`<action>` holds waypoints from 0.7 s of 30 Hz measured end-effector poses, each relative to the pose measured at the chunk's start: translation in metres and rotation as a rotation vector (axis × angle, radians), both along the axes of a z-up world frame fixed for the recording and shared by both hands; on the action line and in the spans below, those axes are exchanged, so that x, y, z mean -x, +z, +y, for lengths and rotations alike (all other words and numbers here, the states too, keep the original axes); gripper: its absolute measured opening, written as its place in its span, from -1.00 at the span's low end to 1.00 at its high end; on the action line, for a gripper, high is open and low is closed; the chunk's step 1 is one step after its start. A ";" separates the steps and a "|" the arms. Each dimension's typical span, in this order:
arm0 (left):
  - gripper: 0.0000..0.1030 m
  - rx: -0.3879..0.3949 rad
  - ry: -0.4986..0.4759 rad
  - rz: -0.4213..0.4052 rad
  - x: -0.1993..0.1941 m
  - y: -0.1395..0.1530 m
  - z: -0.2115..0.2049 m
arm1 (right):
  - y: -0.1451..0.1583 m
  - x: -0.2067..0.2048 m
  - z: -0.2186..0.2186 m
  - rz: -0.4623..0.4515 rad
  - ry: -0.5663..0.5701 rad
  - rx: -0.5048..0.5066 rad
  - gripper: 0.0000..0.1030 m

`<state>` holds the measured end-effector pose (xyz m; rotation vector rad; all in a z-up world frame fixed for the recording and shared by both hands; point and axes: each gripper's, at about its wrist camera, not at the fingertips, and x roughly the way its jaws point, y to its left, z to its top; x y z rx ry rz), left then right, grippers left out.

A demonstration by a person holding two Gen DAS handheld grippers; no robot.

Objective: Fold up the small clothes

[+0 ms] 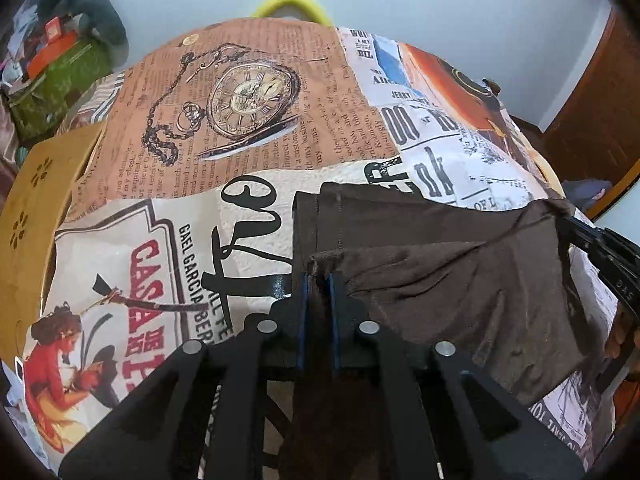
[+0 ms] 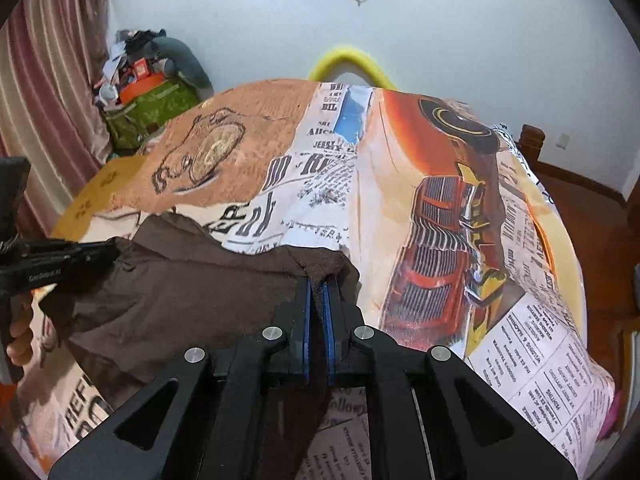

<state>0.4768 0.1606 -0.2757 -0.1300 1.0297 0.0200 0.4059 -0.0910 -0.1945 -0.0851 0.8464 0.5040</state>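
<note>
Jaws, left: left gripper (image 1: 319,280) pinching the brown garment's (image 1: 440,280) near-left corner.
Garment: raised between both hands over the printed cloth (image 1: 160,264) on the worktop, its held edge running left to right.
Jaws, right: right gripper (image 2: 319,284) clamped on the opposite corner.
Next move: probably carrying this edge forward; both hands equally placed.

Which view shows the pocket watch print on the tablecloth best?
Left wrist: the pocket watch print sits sharp and central, dial and chain readable. Right wrist shows it smaller, blurred, off toward the left.
</note>
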 end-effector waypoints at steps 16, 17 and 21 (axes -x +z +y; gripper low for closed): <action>0.37 0.075 -0.030 0.051 0.025 0.001 0.014 | 0.012 0.032 -0.025 0.062 -0.042 -0.095 0.34; 0.37 0.085 -0.029 0.057 0.024 -0.001 0.014 | 0.008 0.033 -0.024 0.074 -0.038 -0.084 0.34; 0.37 0.181 -0.024 0.077 0.013 -0.012 0.018 | -0.010 0.031 -0.018 0.109 -0.029 -0.043 0.34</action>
